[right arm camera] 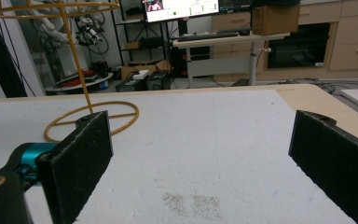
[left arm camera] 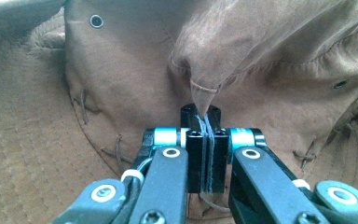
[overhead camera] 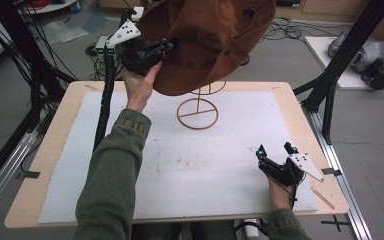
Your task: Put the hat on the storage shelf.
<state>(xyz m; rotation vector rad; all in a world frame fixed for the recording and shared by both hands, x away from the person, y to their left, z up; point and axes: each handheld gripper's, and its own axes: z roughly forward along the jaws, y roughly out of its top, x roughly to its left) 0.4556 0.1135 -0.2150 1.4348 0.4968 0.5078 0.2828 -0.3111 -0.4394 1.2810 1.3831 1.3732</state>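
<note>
Hanging in the air above the far half of the table, a rust-brown soft fabric brimmed hat (overhead camera: 205,40) is being carried over a slim golden wire hat stand (overhead camera: 198,114); the left gripper (overhead camera: 166,46) is pinching the hat's brim, jaws fully closed on a fold of cloth; judged step: bringing the hat onto the stand; the next move is calling for centring the crown over the stand's top ring, then lowering and releasing; the right gripper (overhead camera: 276,149) is resting on the white foam mat (overhead camera: 130,150) near the right edge, jaws wide apart, holding nothing; nothing is blocking the stand; a pale wooden table (overhead camera: 60,115) is bearing everything.
</note>
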